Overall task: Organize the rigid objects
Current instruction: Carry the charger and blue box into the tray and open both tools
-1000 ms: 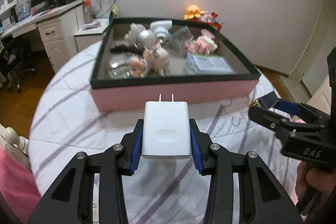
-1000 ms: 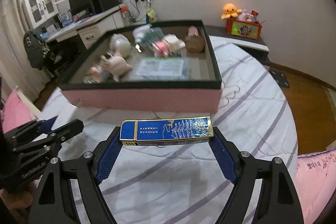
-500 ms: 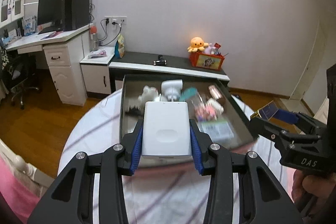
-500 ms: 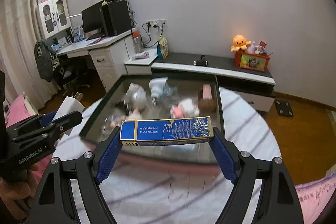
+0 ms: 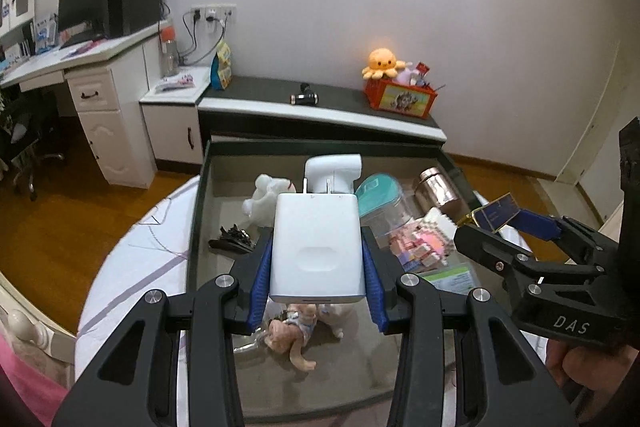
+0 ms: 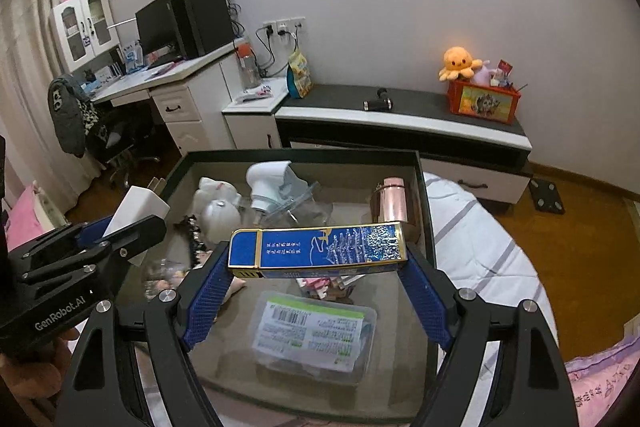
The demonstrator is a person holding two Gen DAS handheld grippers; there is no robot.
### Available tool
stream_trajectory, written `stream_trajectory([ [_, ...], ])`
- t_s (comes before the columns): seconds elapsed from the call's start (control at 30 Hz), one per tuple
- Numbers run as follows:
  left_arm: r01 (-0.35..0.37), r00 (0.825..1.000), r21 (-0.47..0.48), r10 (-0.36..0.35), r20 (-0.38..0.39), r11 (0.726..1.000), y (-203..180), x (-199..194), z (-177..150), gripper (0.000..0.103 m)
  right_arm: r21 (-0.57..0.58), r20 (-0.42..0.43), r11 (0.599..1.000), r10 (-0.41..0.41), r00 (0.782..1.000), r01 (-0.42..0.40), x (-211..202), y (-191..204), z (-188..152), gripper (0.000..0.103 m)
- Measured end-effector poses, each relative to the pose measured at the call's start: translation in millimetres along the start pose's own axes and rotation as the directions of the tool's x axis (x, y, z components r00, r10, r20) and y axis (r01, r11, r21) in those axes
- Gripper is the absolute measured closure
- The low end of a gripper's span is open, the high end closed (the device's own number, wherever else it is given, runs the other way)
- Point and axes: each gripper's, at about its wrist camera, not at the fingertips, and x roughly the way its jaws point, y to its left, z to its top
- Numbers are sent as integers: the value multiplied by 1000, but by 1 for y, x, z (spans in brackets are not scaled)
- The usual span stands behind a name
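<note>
Charger [image 5: 318,247], a white wall plug with its two prongs pointing away, sits clamped between the blue pads of the left gripper [image 5: 318,269], whose jaws are narrowed onto its sides, held in the air above the near-left part of the open storage box [image 5: 200,195]. Below it in the box, going left to right, lie a black hair clip [image 5: 232,239] near the left wall, a white plush toy [image 5: 262,197], a small doll [image 5: 290,333] near the front edge, a white handheld device [image 5: 334,169] by the far wall, a clear container with a teal lid [image 5: 378,193], a copper-coloured tin [image 5: 436,187] in the far right corner and a clear plastic case with a printed label [image 6: 314,333] near the front right. The box rests on a bed with a white striped cover [image 6: 472,227]. Farther right, the right gripper [image 6: 318,269] has its jaws spread wide around the two ends of a long blue and gold carton [image 6: 318,247], gripping it lengthwise in the air over the right half of the box.
</note>
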Motion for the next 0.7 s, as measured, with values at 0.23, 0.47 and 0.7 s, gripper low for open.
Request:
stream_trajectory([
  [0.23,-48,999,-25,47,-10,999,6,10,-5,13,25,-38,1000,-2,999,3,16,-8,-6,16],
  [0.47,-93,993,-42,95,64,995,13,-22,-11,0,94,29,995,41,999,-44,-8,-14,-12,0],
  [0.7,-120,987,-61,126,100,991,17,-56,-22,0,97,80,995,-5,997,-3,-44,-5,-23,0],
])
